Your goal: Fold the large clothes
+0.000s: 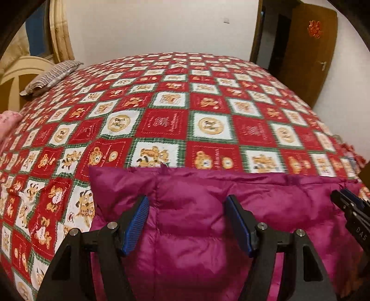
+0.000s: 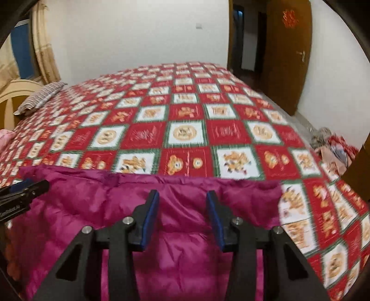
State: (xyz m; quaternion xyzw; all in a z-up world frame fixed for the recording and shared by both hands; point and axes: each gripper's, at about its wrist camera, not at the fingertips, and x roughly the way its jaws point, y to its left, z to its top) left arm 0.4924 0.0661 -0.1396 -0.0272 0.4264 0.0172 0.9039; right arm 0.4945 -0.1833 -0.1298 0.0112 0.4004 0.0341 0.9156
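Both fisheye views are evenly lit by soft indoor light, with little shadow. The checked bedspread [image 1: 208, 111] smears with motion blur (worse in the right wrist view), and the magenta puffer jacket [image 1: 196, 220] shows mild sheen. Straight lines bow; dark vignetting cuts the corners.

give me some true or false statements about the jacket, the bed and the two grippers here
1. A magenta puffer jacket lies on a bedspread patterned with red and white squares. True.
2. The left gripper is clamped shut on the jacket. False: its jaws stand apart above the fabric, gripping nothing.
3. The right gripper has its jaws apart. True.
4. A striped pillow sits on top of the jacket. False: it lies at the far left of the bed, well away from the jacket.
5. The brown door has a red ornament on it. True.
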